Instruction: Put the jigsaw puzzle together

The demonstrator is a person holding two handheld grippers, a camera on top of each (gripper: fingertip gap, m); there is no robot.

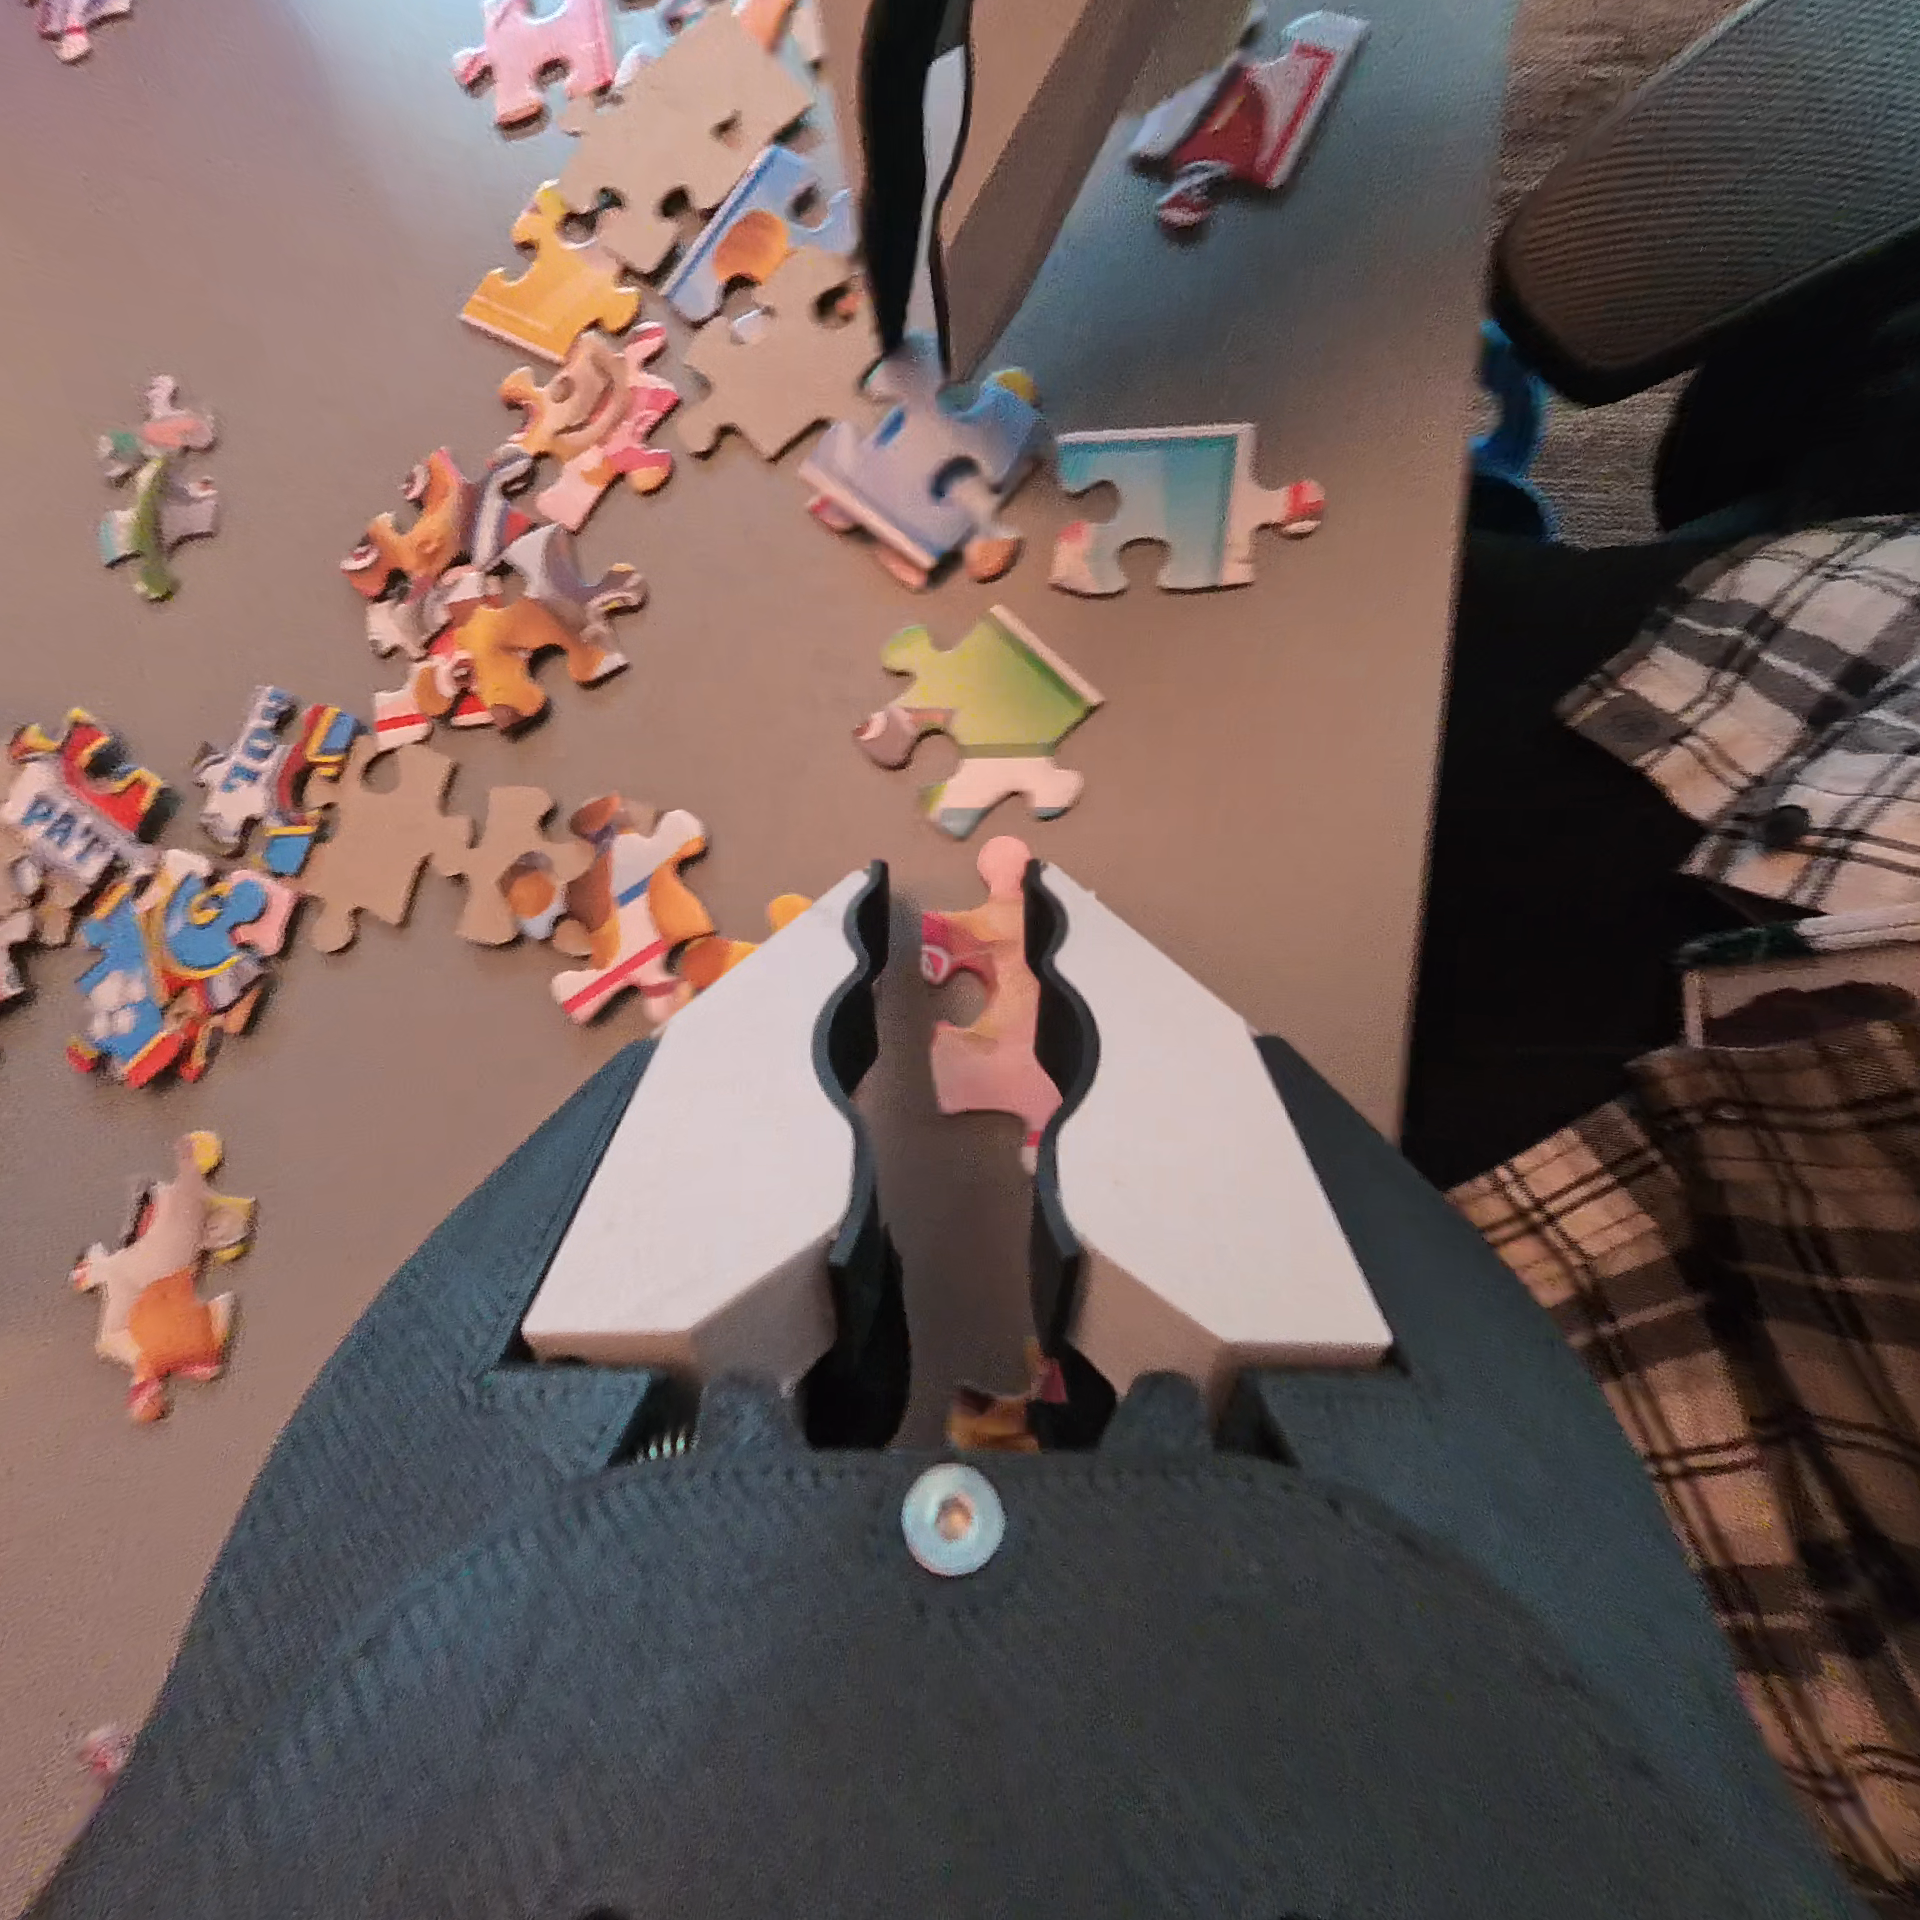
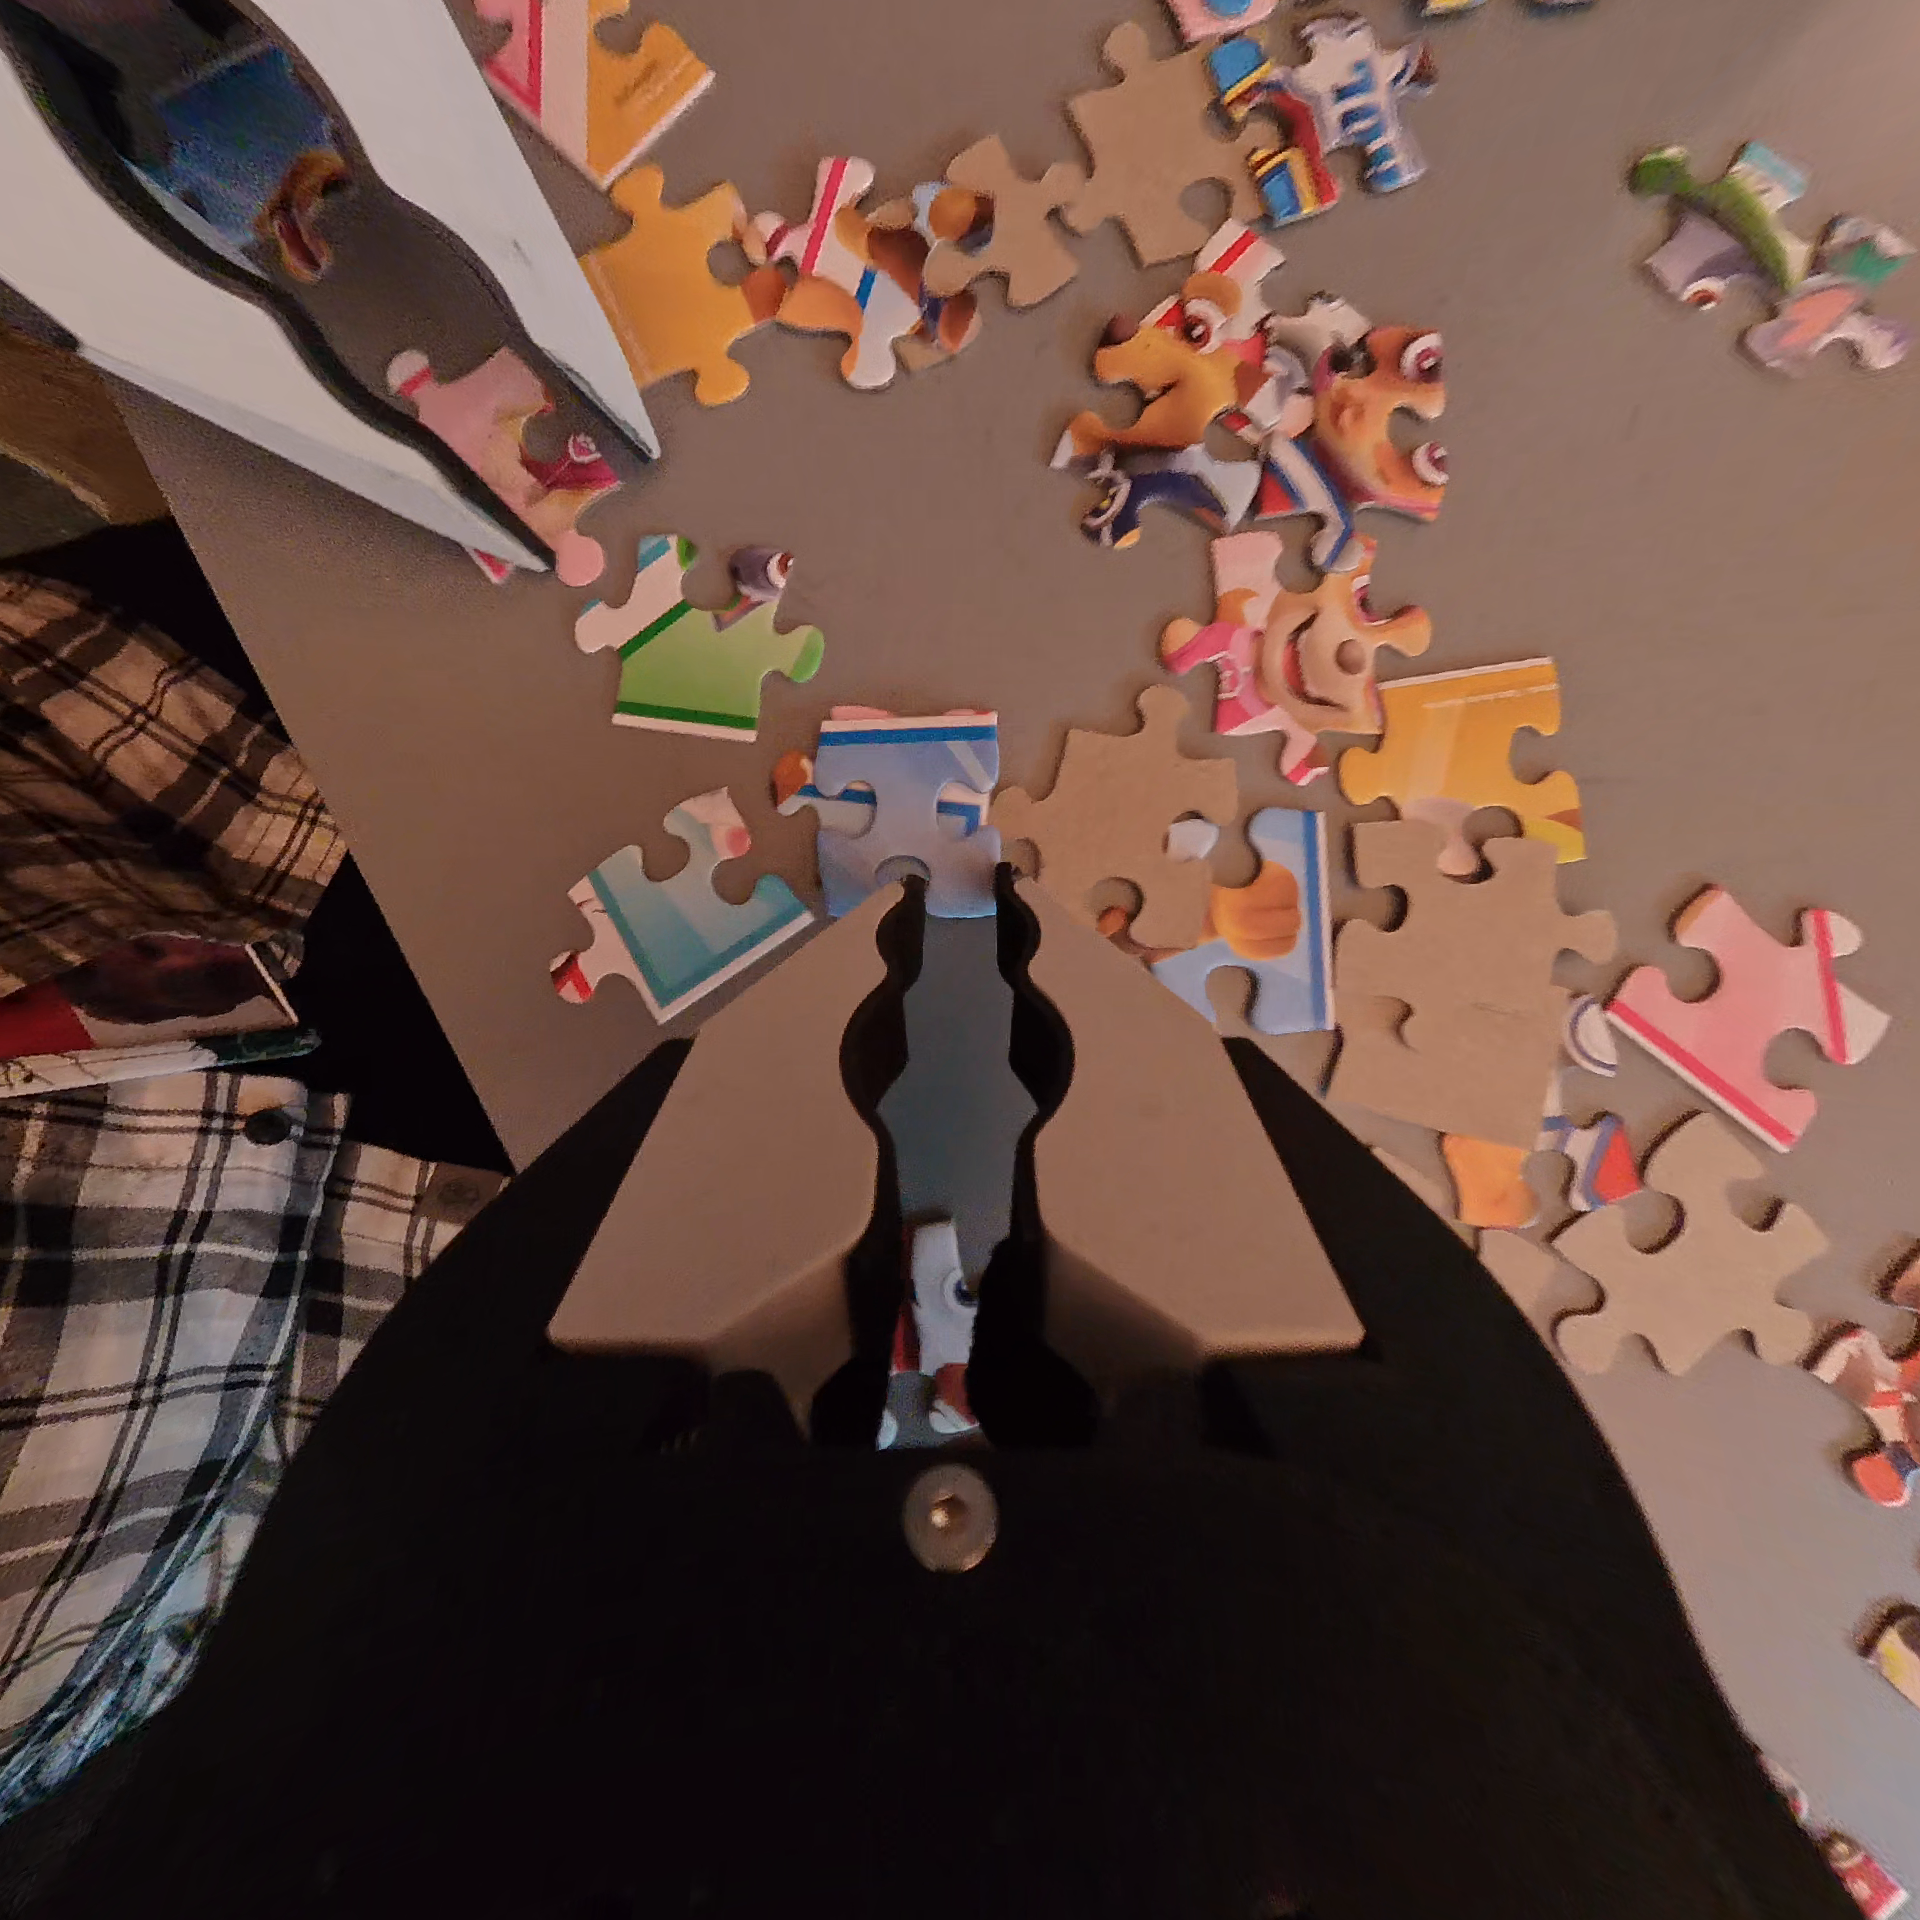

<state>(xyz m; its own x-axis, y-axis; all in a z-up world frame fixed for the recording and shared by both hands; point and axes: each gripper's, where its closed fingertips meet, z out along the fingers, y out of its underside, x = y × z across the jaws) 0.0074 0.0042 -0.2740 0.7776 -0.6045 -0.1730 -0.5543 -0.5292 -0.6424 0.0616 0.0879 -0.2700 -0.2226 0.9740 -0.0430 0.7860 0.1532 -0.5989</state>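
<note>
Jigsaw pieces lie scattered on a grey table [image 1: 1195,852], some picture-up, some cardboard-side up. My left gripper [image 1: 956,883] is slightly open low over a pink piece [image 1: 987,997], which shows in the gap and touches the right pad only. In the right wrist view the same gripper [image 2: 597,509] reaches in from the top left over that pink piece [image 2: 488,426]. My right gripper [image 2: 954,881] pinches the near tab of a blue piece [image 2: 904,790]. In the left wrist view it [image 1: 920,358] comes down from above onto that blue piece [image 1: 925,468], which looks slightly tilted.
A green piece [image 2: 707,655] and a teal piece [image 2: 675,914] lie between the grippers. Brown face-down pieces [image 2: 1132,800] sit right of the blue piece. The table edge [image 1: 1439,727] runs close by, with plaid cloth [image 1: 1766,727] beyond it. Another piece [image 2: 940,1320] shows under the right gripper. One gripper's finger ends stand about 11 centimetres off the other's.
</note>
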